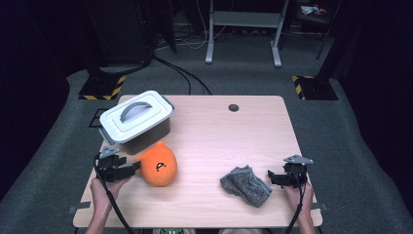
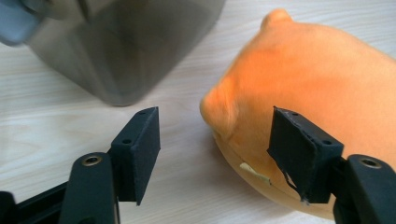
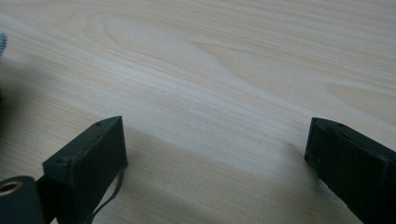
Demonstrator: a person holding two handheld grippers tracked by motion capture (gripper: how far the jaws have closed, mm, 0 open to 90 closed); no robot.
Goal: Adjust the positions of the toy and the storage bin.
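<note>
I see open worktop (image 1: pixel 229 141) between toy (image 1: pixel 158 165) and cloth (image 1: pixel 245 185); the box (image 1: pixel 138 122) crowds my left claw (image 1: pixel 136 166), leaving a narrow gap beside the toy

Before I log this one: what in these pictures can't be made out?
- Inside of the box: hidden by its shut lid in the high view.
- Print on the orange plush toy: too small in the high view.
- Grey cloth: a blurred sliver at the left edge of the right gripper view.

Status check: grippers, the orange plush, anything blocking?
Left gripper open at the plush, not gripping. Right gripper open over bare table. Lidded box close behind plush; grey cloth lies apart.
</note>
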